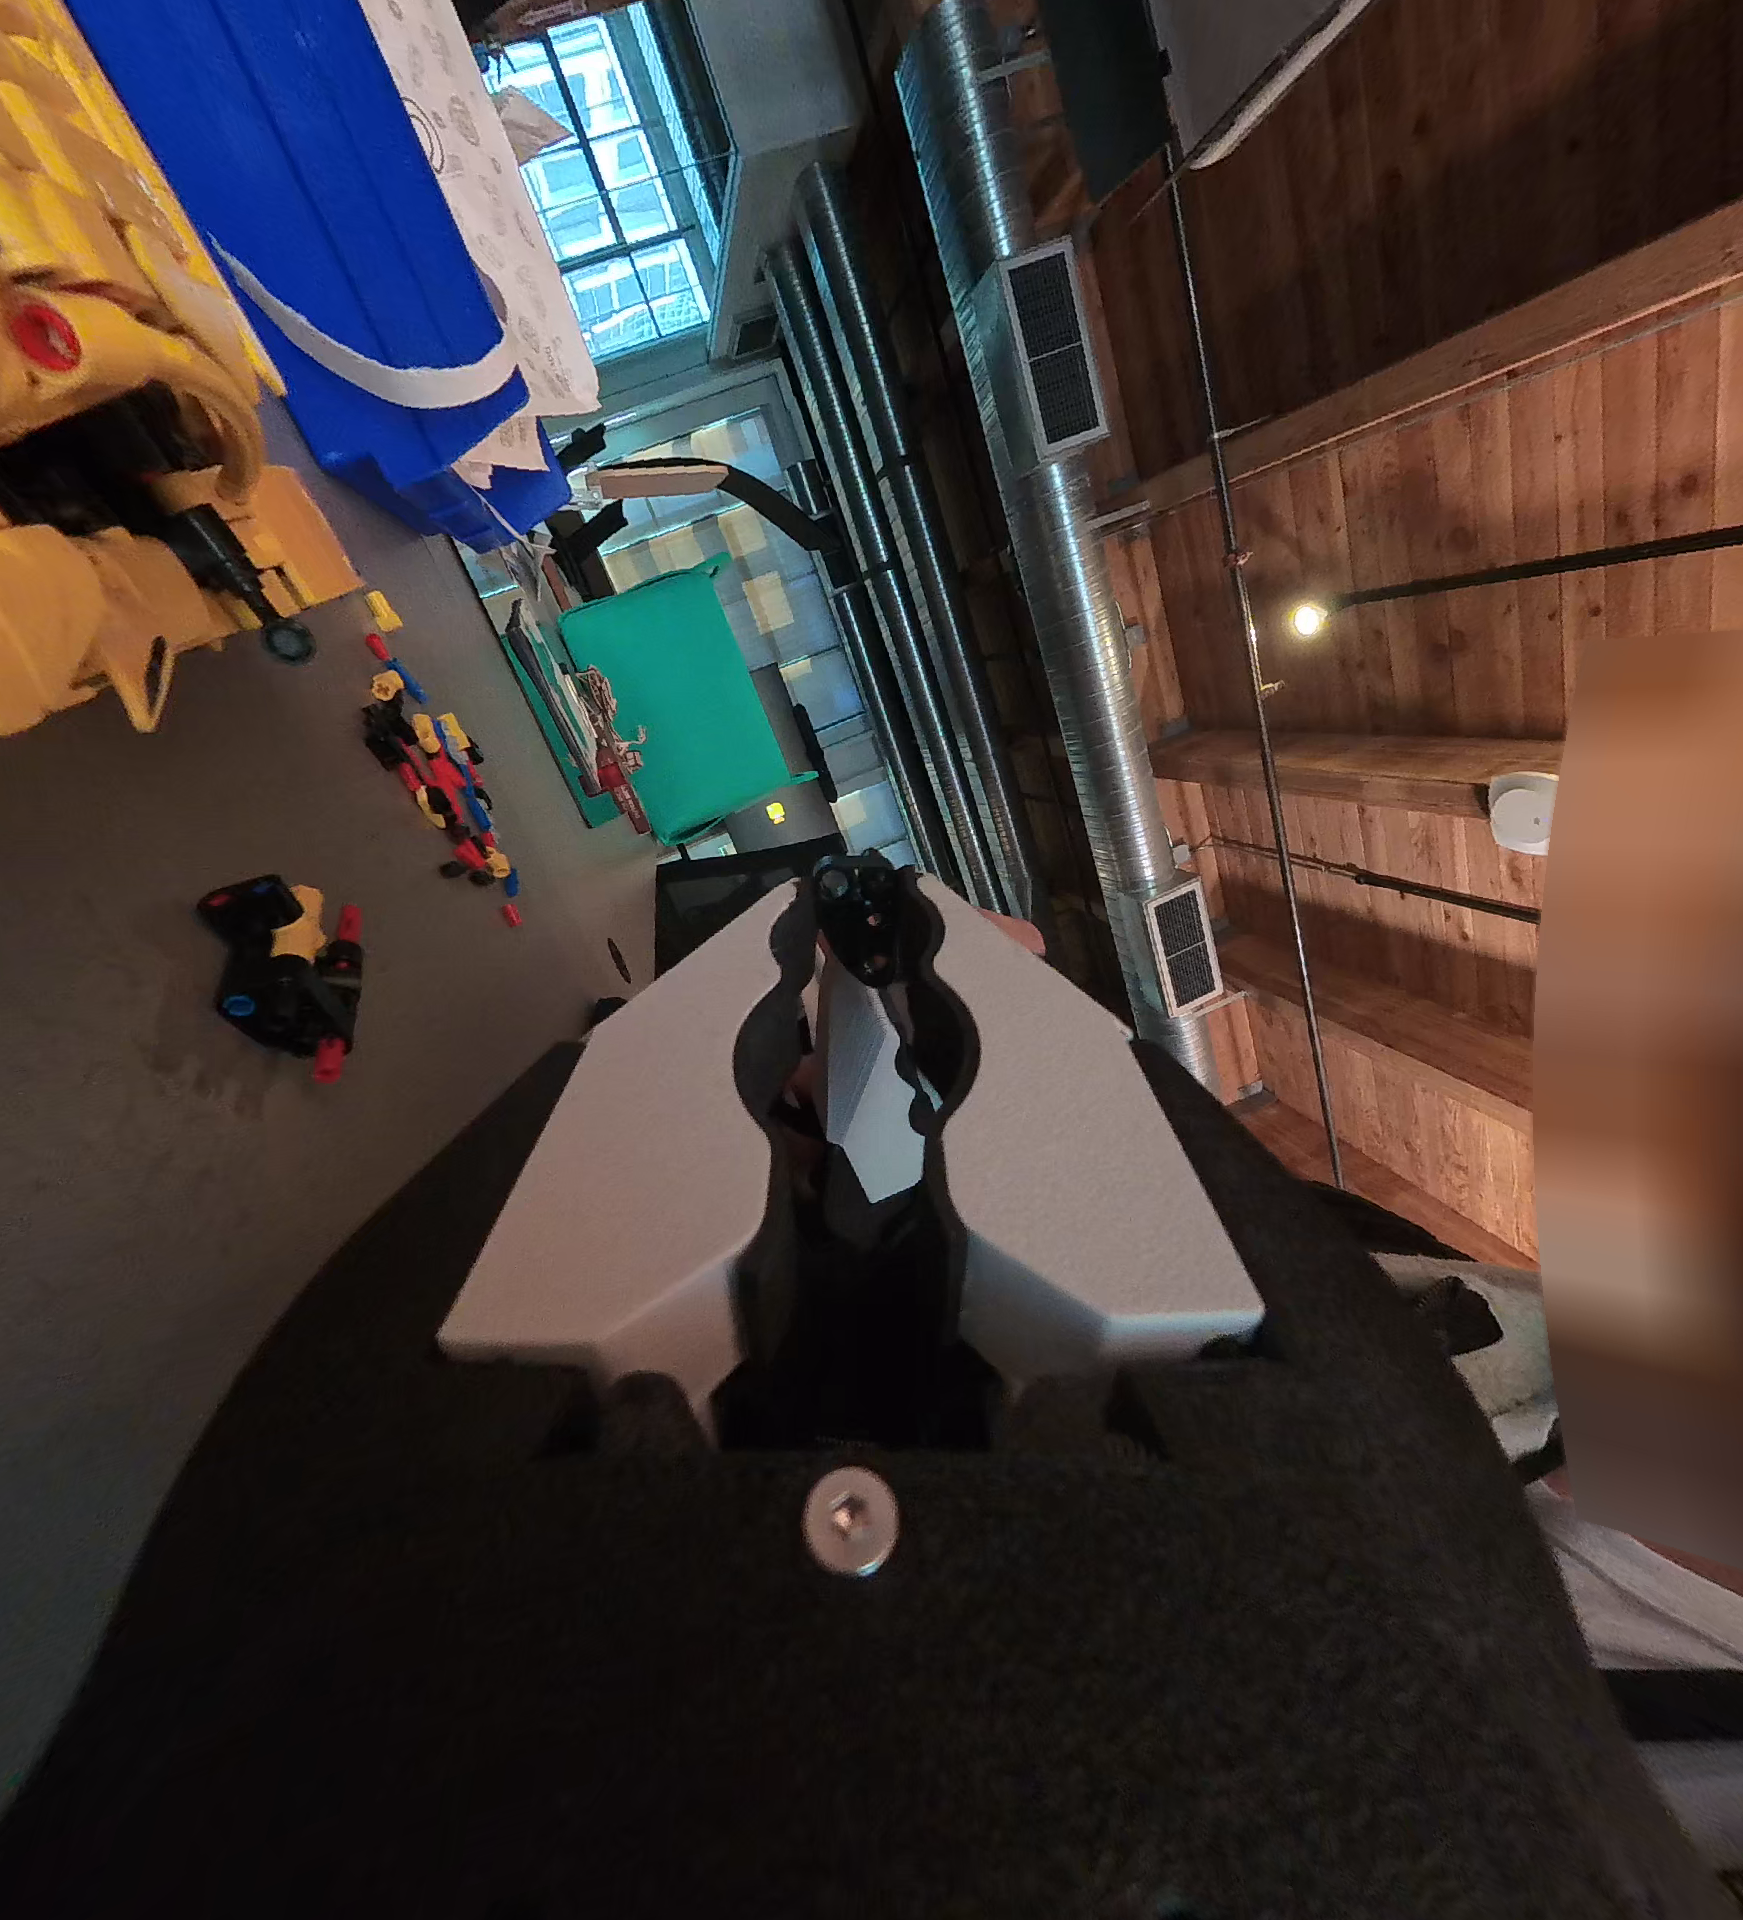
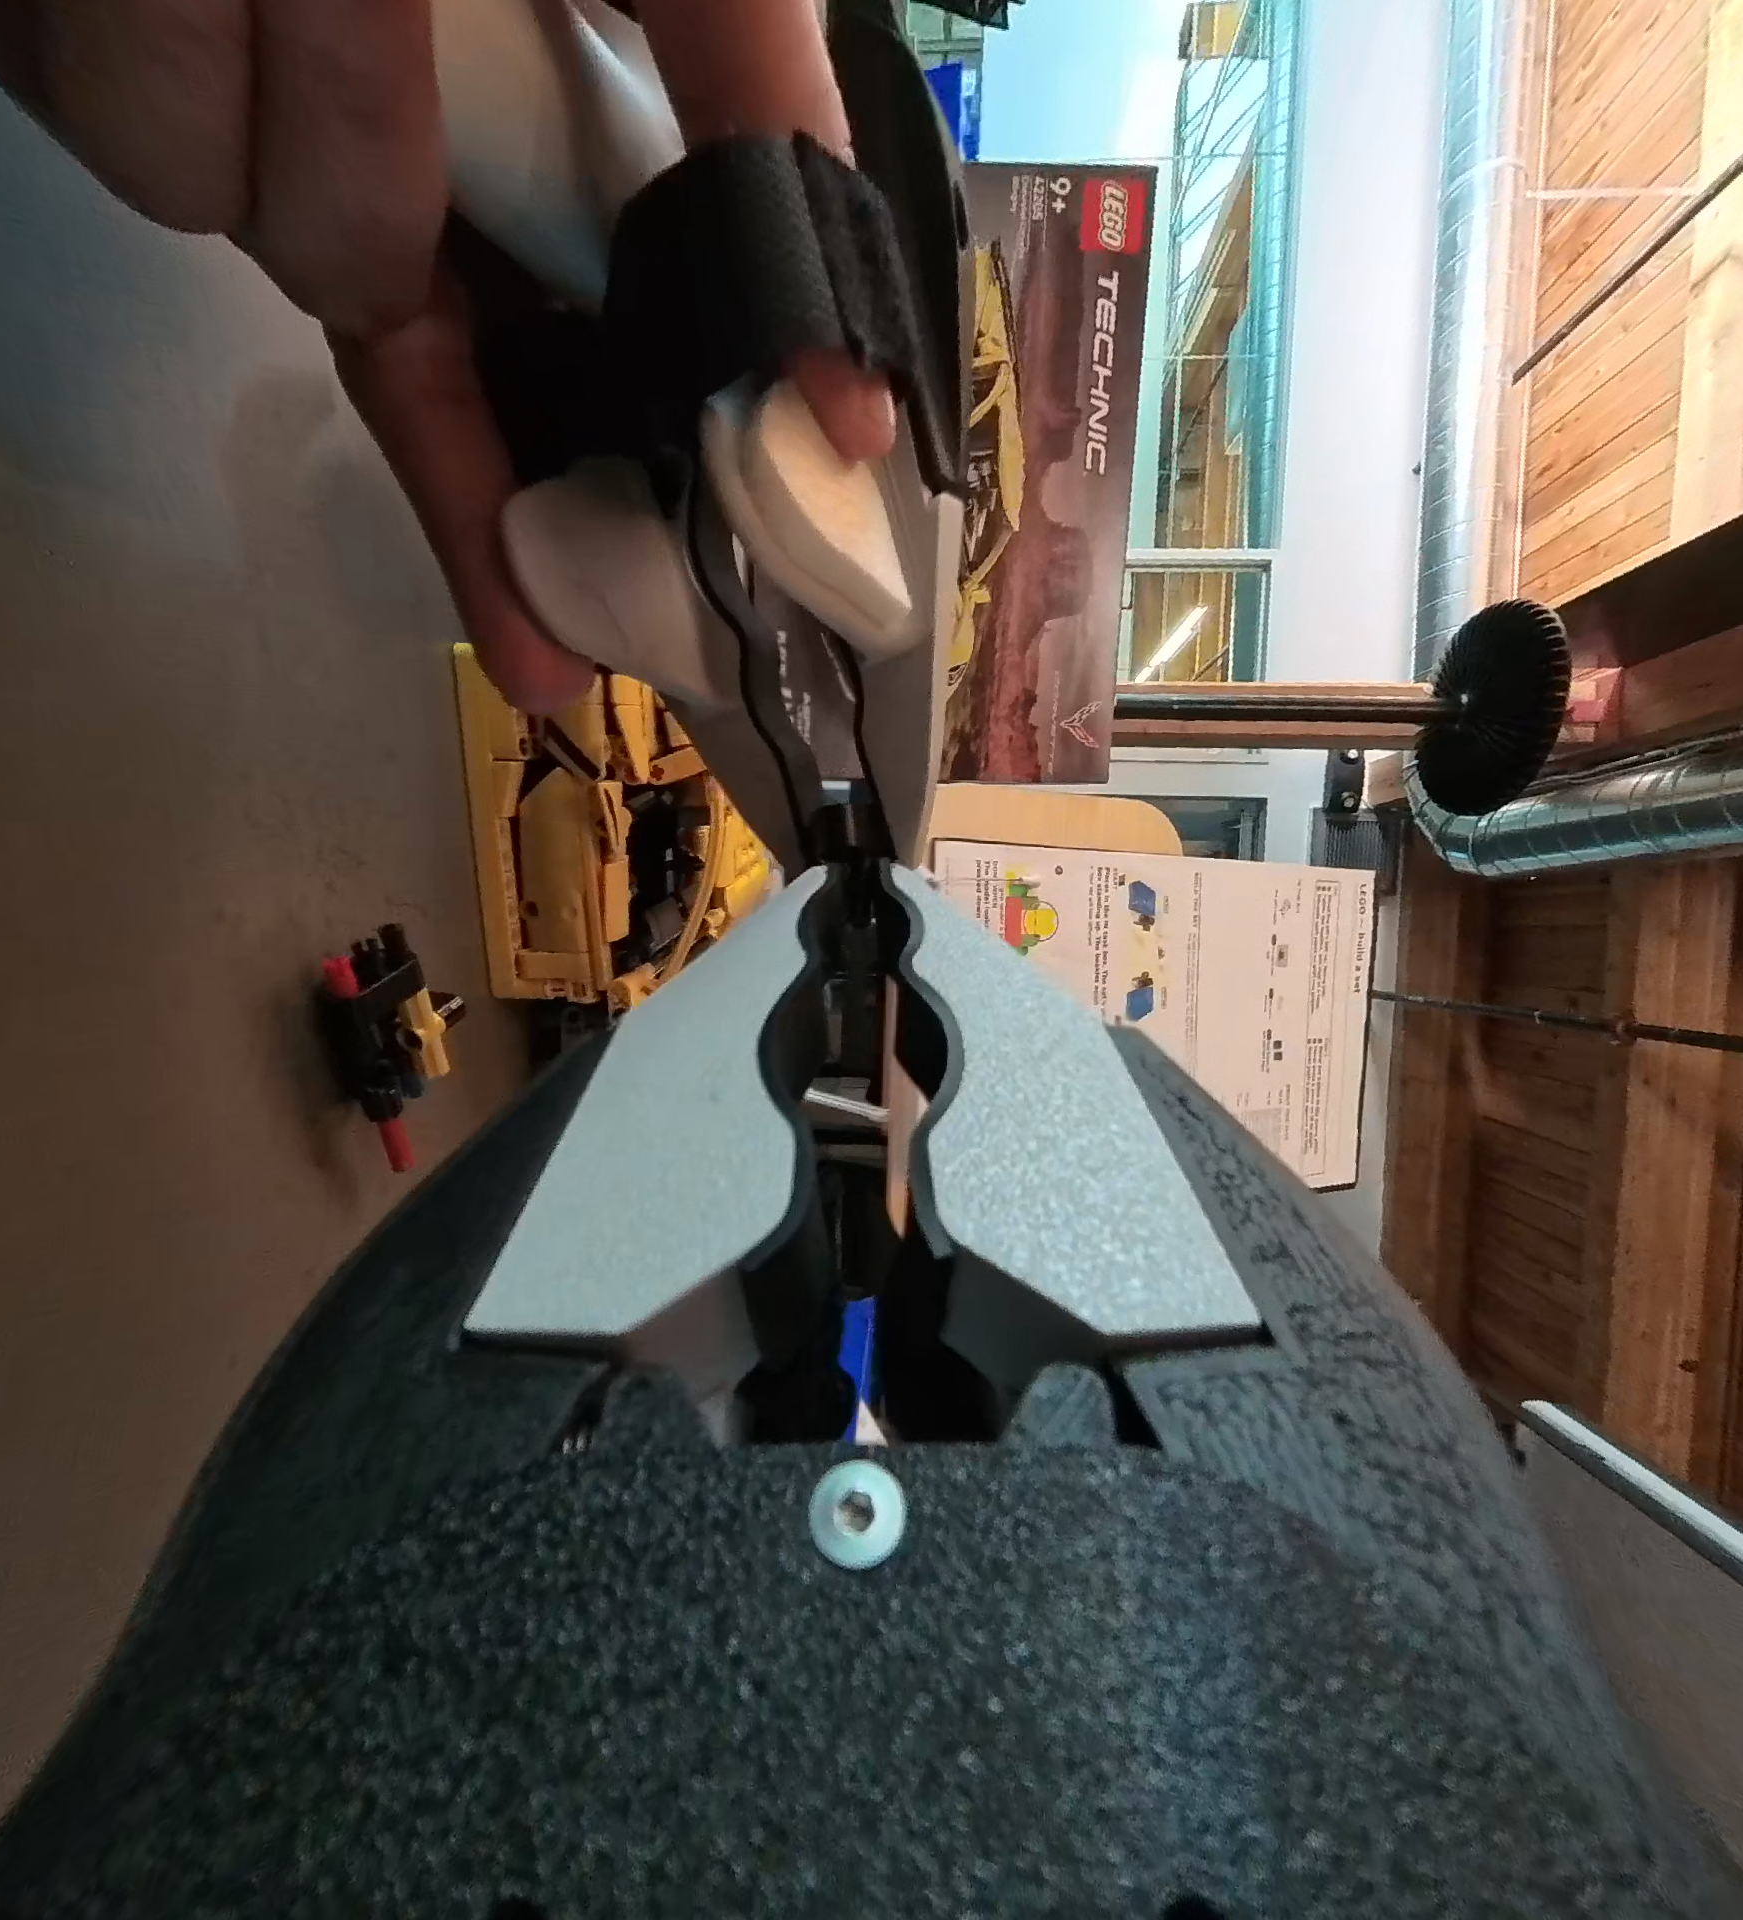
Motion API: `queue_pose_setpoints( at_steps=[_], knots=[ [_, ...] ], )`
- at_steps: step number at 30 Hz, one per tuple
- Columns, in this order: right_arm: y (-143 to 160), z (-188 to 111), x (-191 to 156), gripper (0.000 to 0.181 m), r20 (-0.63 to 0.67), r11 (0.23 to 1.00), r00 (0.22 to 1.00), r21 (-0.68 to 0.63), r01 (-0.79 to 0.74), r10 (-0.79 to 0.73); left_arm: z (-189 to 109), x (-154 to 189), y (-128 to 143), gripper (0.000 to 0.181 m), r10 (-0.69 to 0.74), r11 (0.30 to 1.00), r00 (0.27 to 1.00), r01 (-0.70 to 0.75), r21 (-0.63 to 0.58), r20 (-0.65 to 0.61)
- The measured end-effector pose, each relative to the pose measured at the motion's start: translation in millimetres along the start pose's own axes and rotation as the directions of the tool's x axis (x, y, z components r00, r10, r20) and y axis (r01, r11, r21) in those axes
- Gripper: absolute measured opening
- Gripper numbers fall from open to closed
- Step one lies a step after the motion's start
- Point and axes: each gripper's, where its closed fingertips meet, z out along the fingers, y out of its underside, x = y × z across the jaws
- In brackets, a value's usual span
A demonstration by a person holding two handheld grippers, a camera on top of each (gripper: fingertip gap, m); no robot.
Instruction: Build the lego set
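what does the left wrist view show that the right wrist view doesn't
Only the left wrist view shows the blue bin, the scatter of loose small pieces and a green box beyond the table.

Only the right wrist view shows the set's box, an instruction sheet, the hand holding the left gripper, and a round black fan-like disc.

Both show the grey table, the yellow car model, the small black, yellow and red sub-assembly, and a small black piece pinched where the two grippers meet, including the right gripper.
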Motion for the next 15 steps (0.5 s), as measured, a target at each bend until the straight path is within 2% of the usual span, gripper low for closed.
queue_pose_setpoints(
  at_steps=[7, 15],
  knots=[
    [1.5, -3.0, -3.7, 0.003, 0.048, 0.996, 0.997, 0.059, 0.063, -0.066, 2.4, -3.2, 4.1, 0.015, 0.03, 0.999, 0.999, -0.029, -0.02, 0.031],
    [0.1, -5.4, -4.5, 0.003, 0.03, 0.973, 0.985, 0.164, 0.162, -0.169, 4.1, -4.1, 6.1, 0.015, -0.028, 0.999, 1.0, 0.029, -0.039, 0.009]
  ],
)
